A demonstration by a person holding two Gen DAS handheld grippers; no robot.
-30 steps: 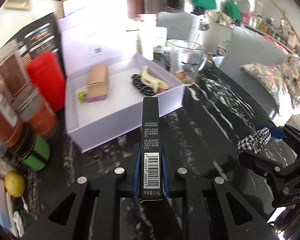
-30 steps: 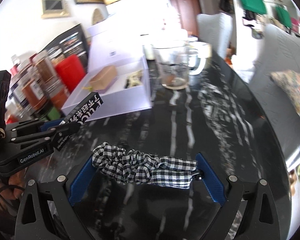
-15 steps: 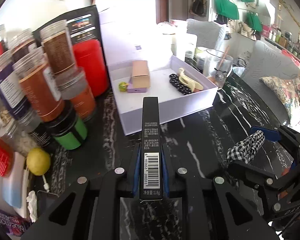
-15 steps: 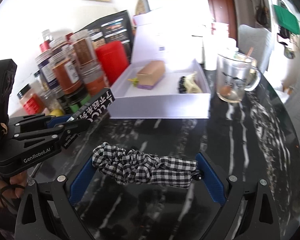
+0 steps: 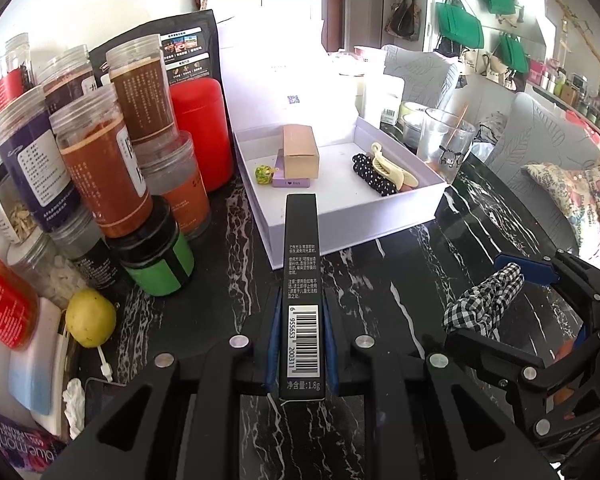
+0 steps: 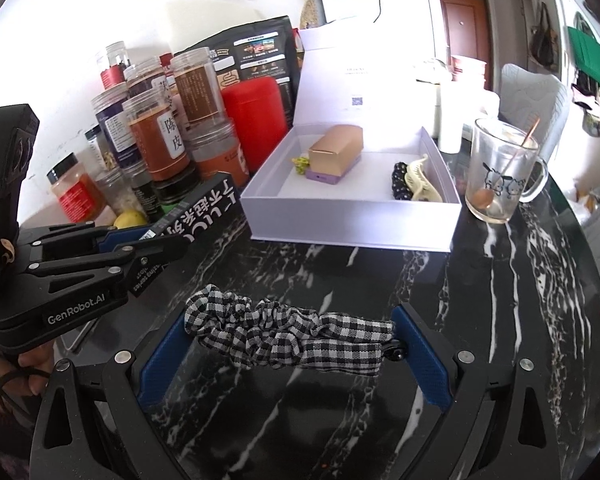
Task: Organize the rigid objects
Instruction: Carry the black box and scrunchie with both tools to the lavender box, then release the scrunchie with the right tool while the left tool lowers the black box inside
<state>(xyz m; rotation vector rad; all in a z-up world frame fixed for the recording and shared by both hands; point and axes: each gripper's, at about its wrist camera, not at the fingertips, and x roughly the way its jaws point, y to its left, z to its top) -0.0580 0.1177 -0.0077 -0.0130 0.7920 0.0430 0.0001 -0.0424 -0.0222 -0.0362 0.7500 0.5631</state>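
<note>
My left gripper point(image 5: 300, 320) is shut on a slim black carton with a barcode point(image 5: 300, 240), which points at the open lilac box point(image 5: 340, 236). In the right wrist view that gripper point(image 6: 140, 248) and its carton point(image 6: 204, 212) hang at the left. My right gripper point(image 6: 292, 340) holds a black-and-white checked scrunchie point(image 6: 284, 332) lengthwise between its blue pads point(image 6: 416, 344), above the black marble table. The lilac box holds a tan carton point(image 5: 300, 152) on a flat purple case point(image 5: 290, 182), a small green item point(image 5: 263, 174), a dotted black scrunchie point(image 5: 370, 176) and a cream hair claw point(image 5: 392, 168).
Several tall jars point(image 5: 88, 160), a red canister point(image 5: 200, 132) and a green-banded pot point(image 5: 156, 256) crowd the left of the lilac box. A lemon point(image 5: 90, 318) lies in front of them. A glass mug point(image 6: 500, 176) stands to the right of the box.
Both grippers have shifted sideways and rolled a little. The jars have come fully into view on the left and the lilac box now sits centred ahead. Both grips are unchanged.
</note>
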